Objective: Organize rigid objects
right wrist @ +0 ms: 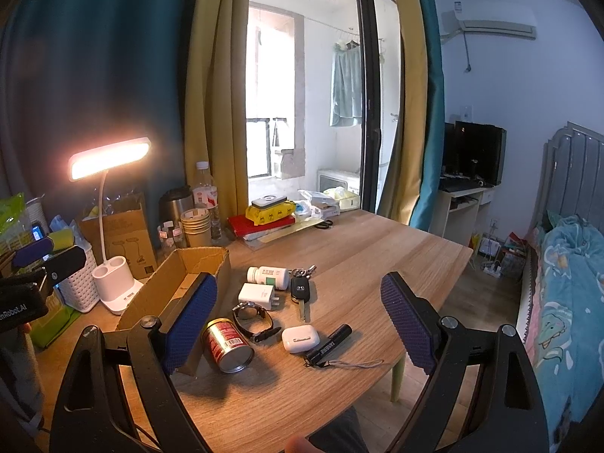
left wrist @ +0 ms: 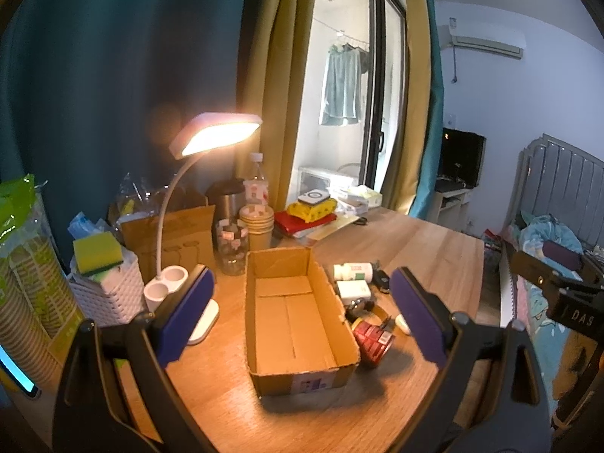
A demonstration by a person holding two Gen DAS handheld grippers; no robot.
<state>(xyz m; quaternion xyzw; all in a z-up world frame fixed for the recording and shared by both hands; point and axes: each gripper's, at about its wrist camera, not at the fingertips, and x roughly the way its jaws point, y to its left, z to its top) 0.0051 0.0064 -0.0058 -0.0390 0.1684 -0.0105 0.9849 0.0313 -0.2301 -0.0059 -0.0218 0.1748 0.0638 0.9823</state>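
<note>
Your desk [right wrist: 358, 249] carries the empty cardboard box [left wrist: 294, 321]; the red can [right wrist: 226, 345], watch [right wrist: 252, 317], perhaps an earbud case [right wrist: 301, 338], and flashlight [right wrist: 327, 346] lie at its three o'clock. Both your left gripper [left wrist: 302, 313] and right gripper [right wrist: 298, 321] hover with fingers spread, empty.

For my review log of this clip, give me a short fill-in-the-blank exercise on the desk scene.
1. The cardboard box holds ____.
2. The red can lies on its ____.
3. The desk lamp is switched ____.
4. Both the left gripper and right gripper are ____.

Missing words: nothing; side; on; open
</note>
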